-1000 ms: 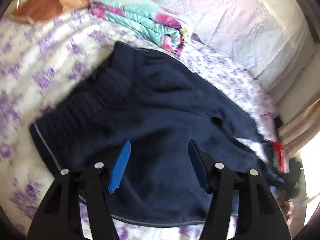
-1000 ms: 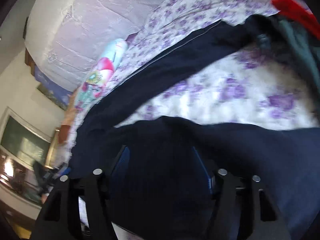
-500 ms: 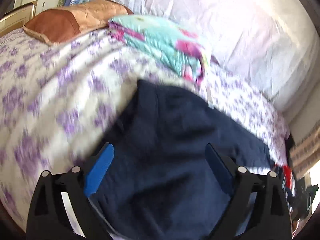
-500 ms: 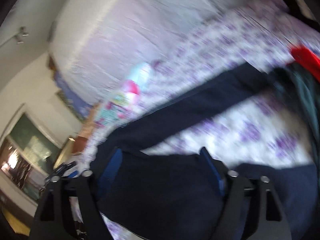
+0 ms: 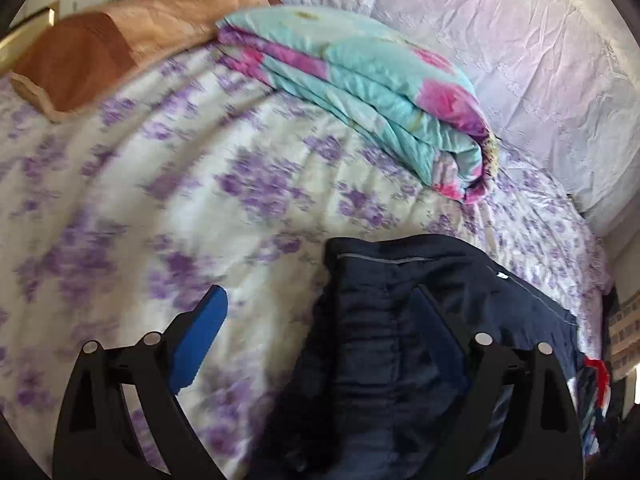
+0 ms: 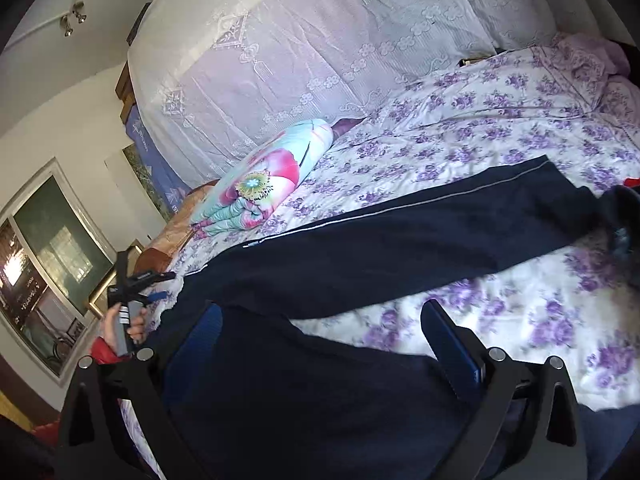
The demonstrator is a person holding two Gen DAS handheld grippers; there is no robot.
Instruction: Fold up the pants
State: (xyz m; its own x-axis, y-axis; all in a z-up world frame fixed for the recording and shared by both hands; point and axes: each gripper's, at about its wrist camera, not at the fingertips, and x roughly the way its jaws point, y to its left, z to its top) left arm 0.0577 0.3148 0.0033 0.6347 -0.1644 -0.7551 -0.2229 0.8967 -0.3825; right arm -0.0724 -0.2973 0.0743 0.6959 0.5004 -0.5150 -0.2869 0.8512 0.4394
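Dark navy pants (image 6: pixel 400 240) lie spread on a bed with a purple-flowered sheet (image 6: pixel 500 120). One leg with a grey side stripe runs toward the right; the other part lies under my right gripper (image 6: pixel 320 316), which is open and empty just above the cloth. In the left wrist view the waist end of the pants (image 5: pixel 400 320) lies at lower right. My left gripper (image 5: pixel 320 308) is open and empty, its left finger over the bare sheet (image 5: pixel 160 184) and its right finger over the pants. The left gripper also shows in the right wrist view (image 6: pixel 136 280), held in a hand.
A folded teal and pink quilt (image 5: pixel 372 92) lies at the far side of the bed, also in the right wrist view (image 6: pixel 264 184). A brown pillow (image 5: pixel 120 44) sits at the head. A white lace cover (image 6: pixel 320 40) hangs behind. Red and dark clothes (image 5: pixel 596 376) lie at the right edge.
Both grippers have drawn back and tilted up from the pants. The left view has swung left onto bare sheet. The right view now shows the whole far leg and bed.
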